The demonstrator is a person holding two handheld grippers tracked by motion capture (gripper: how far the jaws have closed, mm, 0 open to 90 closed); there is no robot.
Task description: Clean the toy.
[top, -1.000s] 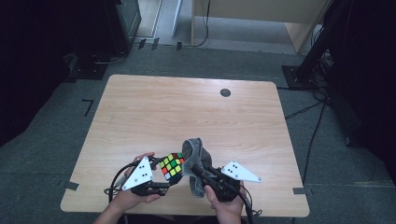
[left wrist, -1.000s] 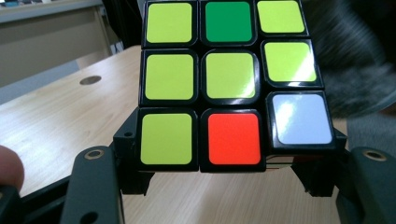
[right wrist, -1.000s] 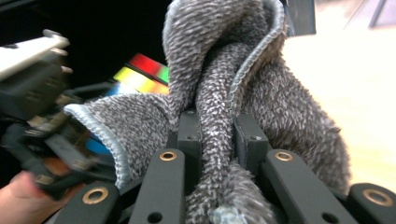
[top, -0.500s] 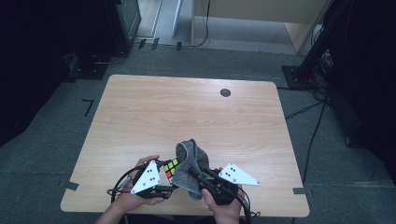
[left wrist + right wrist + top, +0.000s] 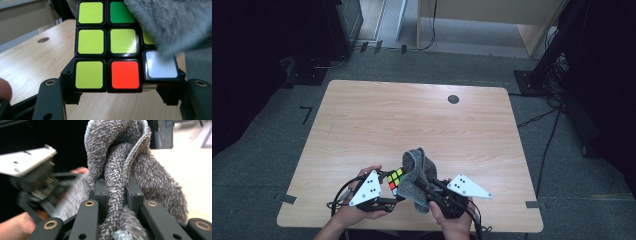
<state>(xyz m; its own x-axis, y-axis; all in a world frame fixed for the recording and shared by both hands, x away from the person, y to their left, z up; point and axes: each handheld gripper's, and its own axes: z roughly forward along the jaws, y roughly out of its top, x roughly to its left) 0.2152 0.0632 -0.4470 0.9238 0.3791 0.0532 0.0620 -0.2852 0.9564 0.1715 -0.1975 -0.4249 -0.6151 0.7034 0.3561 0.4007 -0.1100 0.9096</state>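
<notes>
My left gripper [image 5: 393, 192] is clamped on the Rubik's cube [image 5: 107, 45] at the table's [image 5: 412, 120] near edge. My right gripper [image 5: 116, 195] pinches the grey cloth [image 5: 117, 157] tight and presses it over the cube's upper right stickers, hiding them. The left hand [image 5: 15, 226] looks blurred.

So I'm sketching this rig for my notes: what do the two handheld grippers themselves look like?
Both are black, two-jawed tools. The left gripper and right gripper each carry a pale grey three-cornered plate with small dark dots on top. Black cables trail from them towards the table's near edge. In the gripper views, the jaw arms are matte black bars with brass-coloured ringed holes. No sleeves are visible; the forearms look bare.
</notes>
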